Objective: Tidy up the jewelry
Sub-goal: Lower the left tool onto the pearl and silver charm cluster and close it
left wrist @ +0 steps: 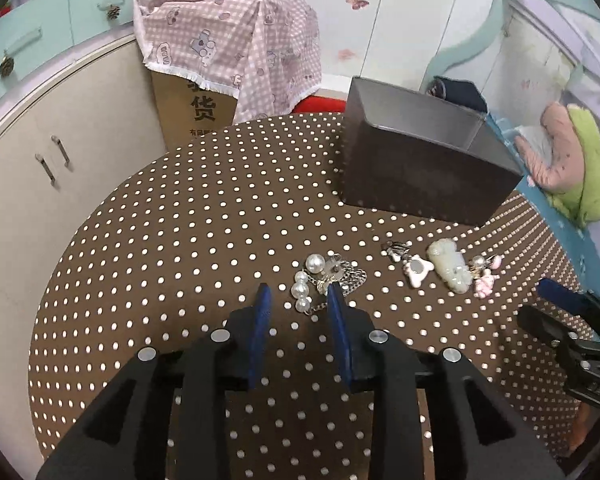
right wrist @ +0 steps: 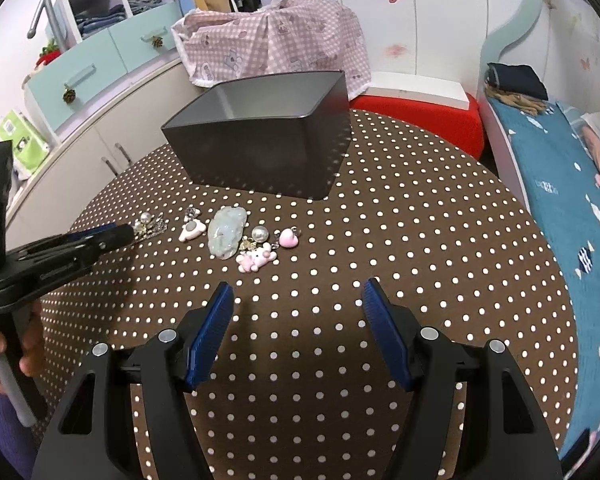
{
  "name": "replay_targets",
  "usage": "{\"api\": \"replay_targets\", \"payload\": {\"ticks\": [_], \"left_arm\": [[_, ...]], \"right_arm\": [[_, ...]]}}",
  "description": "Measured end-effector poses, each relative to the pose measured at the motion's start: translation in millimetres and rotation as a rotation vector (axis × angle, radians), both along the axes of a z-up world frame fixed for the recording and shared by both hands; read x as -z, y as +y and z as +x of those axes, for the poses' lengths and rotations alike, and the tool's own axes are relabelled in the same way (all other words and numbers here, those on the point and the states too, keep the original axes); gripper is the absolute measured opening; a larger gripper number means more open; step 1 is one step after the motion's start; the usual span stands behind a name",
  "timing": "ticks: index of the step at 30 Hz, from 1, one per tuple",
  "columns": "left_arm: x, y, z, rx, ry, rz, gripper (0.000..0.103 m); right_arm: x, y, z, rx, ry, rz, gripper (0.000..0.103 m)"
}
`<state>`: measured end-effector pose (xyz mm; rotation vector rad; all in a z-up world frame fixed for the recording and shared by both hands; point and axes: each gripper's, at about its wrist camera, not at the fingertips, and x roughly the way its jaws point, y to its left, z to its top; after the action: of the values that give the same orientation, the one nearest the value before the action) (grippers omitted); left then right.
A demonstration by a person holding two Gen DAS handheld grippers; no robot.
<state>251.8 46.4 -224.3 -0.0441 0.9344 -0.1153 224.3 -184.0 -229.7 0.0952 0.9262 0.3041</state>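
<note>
Pearl-and-silver chain bracelet (left wrist: 325,280) lies on the worktop at the tips of the left hand-held gripper (left wrist: 298,294), jaws parted and empty: centre over it, then squeeze

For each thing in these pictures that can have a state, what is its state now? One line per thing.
left gripper: open, at the pearl piece, nothing clamped
right gripper: open wide, empty, above bare cloth
dark box: upright, open top; inside mostly hidden
pearl and chain piece: lying on the tablecloth
pale green pendant: lying flat, outside the box
pink charms: lying beside the pendant
</note>
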Motion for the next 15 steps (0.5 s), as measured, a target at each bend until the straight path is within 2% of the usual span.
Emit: {"api": "replay_targets", "payload": {"ticks": [3,5,6,12,15], "left_arm": [[1.1,-2.8,5.6,0.017,0.009,-0.003,0.027],[1.5,-4.4,8.3,0.029,0.006,-0.007,0.016],[1.2,-5.5,8.5,0.041,0.004,-0.010,0.005],[0.8,-7.0,2.6,0.063,-0.004,-0.007,0.000],[-4.0,-4.1,-6.4,0.072,-0.016,-0.048,0.000]], "right_arm": [[2.6,-0.8,2.1,0.001,0.008,-0.001,0.065],[3.9,-1.6,2.7,0.002,0.008,0.001,0.065],[4.6,-1.7,2.7,0.001,0.010,0.001,0.065],[6.0,-1.7,3.2,-0.002,0.009,-0.007,0.065],[6.1,-0.4,3.7,-0.005,0.008,-0.015,0.065]]}}
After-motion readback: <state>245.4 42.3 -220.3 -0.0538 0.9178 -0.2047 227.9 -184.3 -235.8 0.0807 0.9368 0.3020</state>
